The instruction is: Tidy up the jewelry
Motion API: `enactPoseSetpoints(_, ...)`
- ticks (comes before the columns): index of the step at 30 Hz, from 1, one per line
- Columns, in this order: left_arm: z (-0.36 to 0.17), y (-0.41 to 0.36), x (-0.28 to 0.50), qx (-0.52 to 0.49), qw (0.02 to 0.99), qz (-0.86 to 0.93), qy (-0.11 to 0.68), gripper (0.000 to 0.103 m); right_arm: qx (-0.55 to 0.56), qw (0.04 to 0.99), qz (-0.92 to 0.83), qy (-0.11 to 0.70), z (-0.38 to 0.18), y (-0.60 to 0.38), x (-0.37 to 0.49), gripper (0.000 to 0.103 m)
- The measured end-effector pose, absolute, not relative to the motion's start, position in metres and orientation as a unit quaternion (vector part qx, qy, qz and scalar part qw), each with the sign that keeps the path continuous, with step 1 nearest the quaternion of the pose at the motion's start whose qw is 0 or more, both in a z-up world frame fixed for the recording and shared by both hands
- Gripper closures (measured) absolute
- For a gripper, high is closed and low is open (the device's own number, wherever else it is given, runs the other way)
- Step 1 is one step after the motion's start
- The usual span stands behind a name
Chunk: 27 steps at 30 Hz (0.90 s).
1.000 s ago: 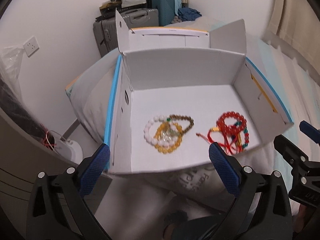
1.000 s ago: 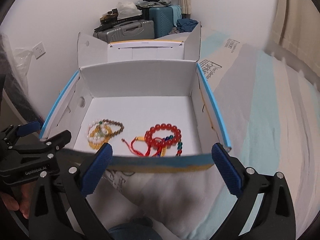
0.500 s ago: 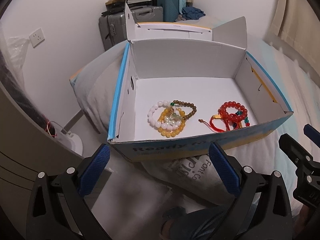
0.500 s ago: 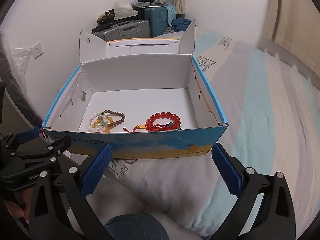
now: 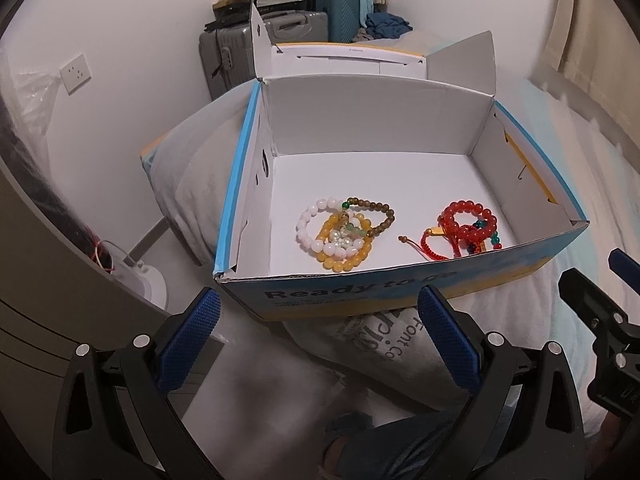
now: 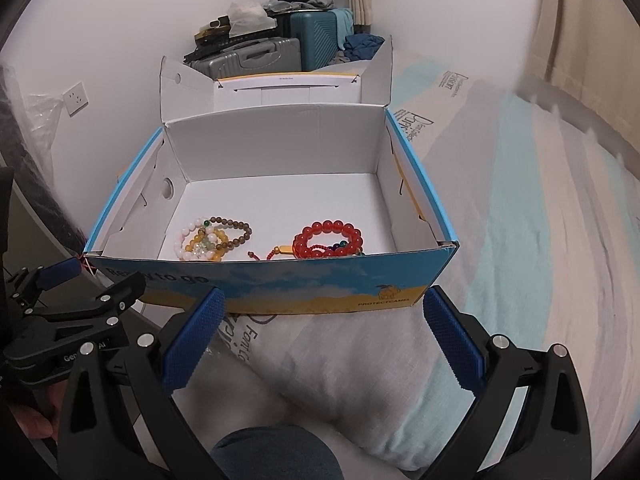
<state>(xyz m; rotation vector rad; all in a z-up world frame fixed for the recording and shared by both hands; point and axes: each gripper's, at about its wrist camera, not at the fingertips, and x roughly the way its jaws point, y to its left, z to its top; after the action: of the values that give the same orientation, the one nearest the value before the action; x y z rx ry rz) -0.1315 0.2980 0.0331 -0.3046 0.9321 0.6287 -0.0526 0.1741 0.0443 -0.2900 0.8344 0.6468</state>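
Note:
An open blue and white cardboard box [image 5: 400, 284] [image 6: 280, 280] rests on a pillow on the bed. Inside lie a pile of white, yellow and brown bead bracelets [image 5: 344, 236] [image 6: 212, 240] at the left and red bead bracelets with red cord [image 5: 464, 232] [image 6: 326, 238] at the right. My left gripper [image 5: 320, 336] is open and empty, in front of the box's near wall. My right gripper [image 6: 324, 332] is open and empty, also in front of the near wall. The right gripper shows in the left wrist view [image 5: 600, 320], the left one in the right wrist view [image 6: 72, 308].
The box lid [image 6: 276, 88] stands open at the back. Suitcases [image 5: 280, 32] with clutter stand against the far wall. A grey pillow [image 5: 192, 184] lies left of the box. The striped bed sheet [image 6: 540, 240] spreads to the right. A white device [image 5: 140, 280] sits low left.
Both grippers have pulled back from over the box to in front of its near wall. The jewelry has not moved.

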Motion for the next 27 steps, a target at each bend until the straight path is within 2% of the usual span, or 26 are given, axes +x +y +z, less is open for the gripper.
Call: enactPoseSetpoints(27,0.042,0.286,-0.134,-0.132,0.852,0.289,0.417,0.006,-0.137,0.855,0.301,0.399,0.043,0.174,-0.055,0.008)
